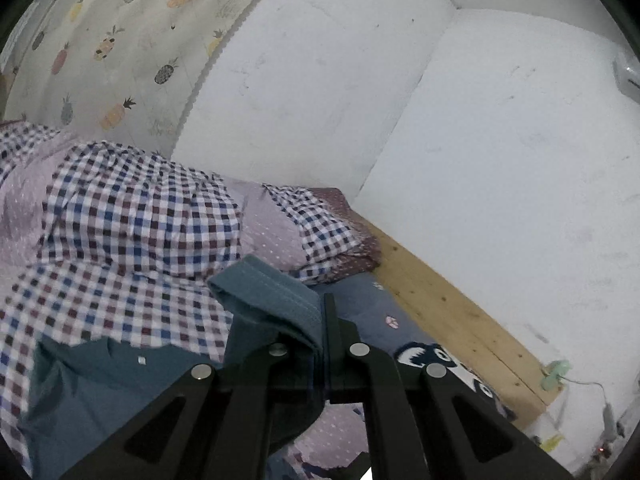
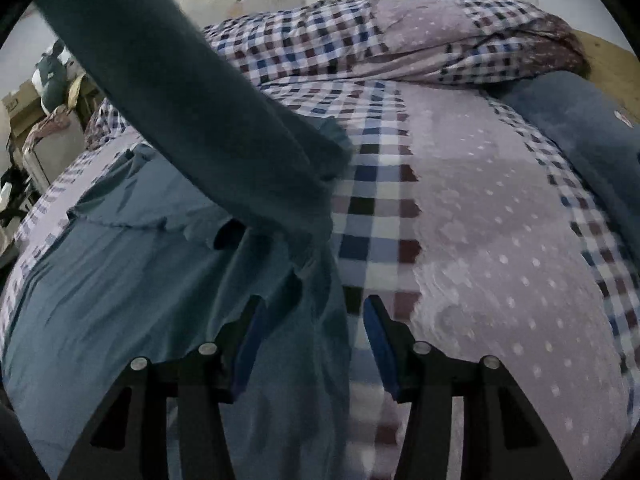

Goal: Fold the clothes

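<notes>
My left gripper [image 1: 320, 344] is pinching the hemmed edge of the soft teal-blue cotton shirt [image 1: 264, 292] and holding it up off the bed — I think so the cloth can swing over the rest of the shirt and make a fold. The hem has two neat rows of stitches and feels floppy, not stiff.

From my right side, that lifted part [image 2: 192, 112] hangs like a long dark band across the top left. The rest of the shirt lies flat and wrinkly on the checked and dotted purple bed cover [image 2: 500, 240], toward its left side.

My right gripper [image 2: 308, 344] is spread wide and holds nothing — it hangs over the shirt's right edge, maybe ready to grab it.

A wooden bed frame [image 1: 452, 308] runs along the white wall [image 1: 500, 180].
</notes>
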The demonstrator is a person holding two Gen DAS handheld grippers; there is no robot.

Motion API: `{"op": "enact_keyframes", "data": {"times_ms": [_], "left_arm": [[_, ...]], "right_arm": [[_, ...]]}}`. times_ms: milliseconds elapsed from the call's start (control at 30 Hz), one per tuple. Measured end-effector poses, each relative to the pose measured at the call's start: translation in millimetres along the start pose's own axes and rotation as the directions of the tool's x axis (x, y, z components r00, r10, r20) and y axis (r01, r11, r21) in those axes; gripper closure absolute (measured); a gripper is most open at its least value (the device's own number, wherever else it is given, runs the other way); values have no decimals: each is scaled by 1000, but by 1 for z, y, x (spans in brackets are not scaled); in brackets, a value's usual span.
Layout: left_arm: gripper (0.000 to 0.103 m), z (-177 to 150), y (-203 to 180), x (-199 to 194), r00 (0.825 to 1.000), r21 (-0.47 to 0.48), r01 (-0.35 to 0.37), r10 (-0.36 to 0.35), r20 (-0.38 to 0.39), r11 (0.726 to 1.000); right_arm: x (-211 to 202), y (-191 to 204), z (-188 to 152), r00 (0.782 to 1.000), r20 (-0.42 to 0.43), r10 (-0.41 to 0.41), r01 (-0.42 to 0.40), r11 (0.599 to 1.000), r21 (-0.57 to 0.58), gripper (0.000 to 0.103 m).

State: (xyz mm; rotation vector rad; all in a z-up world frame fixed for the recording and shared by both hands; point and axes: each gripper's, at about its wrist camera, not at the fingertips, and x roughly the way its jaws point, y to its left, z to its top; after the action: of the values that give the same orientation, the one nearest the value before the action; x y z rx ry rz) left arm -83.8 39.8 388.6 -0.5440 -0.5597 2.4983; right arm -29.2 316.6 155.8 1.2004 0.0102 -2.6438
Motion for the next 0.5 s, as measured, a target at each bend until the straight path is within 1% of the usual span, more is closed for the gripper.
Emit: {"op": "enact_keyframes", "data": {"times_ms": [67, 167, 200, 233, 267, 300, 333, 367, 400, 467, 500], "left_arm": [[102, 12, -2, 12, 999, 7, -36, 36, -11, 999], [102, 16, 7, 23, 996, 1, -81, 81, -30, 997], [102, 18, 10, 26, 995, -1, -96, 96, -37, 995], [102, 19, 12, 30, 993, -3, -111, 110, -44, 994], [102, 20, 15, 33, 991, -4, -126, 125, -50, 992], [102, 22, 18, 36, 989, -6, -141, 140, -57, 990], [102, 23, 21, 40, 986, -7, -155, 155, -64, 988], [102, 24, 24, 43, 983, -8, -170, 169, -71, 985], [102, 25, 32, 44, 979, -25, -191, 188, -76, 981], [102, 21, 46, 44, 976, -45, -206, 202, -77, 977], [102, 17, 51, 41, 976, -47, -207, 203, -75, 977]], "right_arm": [[9, 2, 5, 1000, 7, -5, 5, 1000, -1, 49], [21, 3, 11, 1000, 11, -4, 4, 1000, 5, 49], [25, 3, 11, 1000, 7, 4, -4, 1000, 4, 52], [30, 1, 11, 1000, -4, -10, 10, 1000, 6, 62], [31, -5, 10, 999, -14, -38, 39, 999, 31, 73], [32, -12, 9, 997, -23, -69, 70, 995, 66, 97], [33, -19, 8, 995, -33, -99, 102, 990, 100, 98], [31, -27, 7, 994, -32, -108, 111, 984, 140, 98], [29, -32, 5, 994, -31, -103, 106, 981, 160, 98], [25, -38, 2, 996, -31, -89, 93, 979, 181, 98], [25, -37, 0, 996, -44, -81, 87, 982, 170, 98]]}}
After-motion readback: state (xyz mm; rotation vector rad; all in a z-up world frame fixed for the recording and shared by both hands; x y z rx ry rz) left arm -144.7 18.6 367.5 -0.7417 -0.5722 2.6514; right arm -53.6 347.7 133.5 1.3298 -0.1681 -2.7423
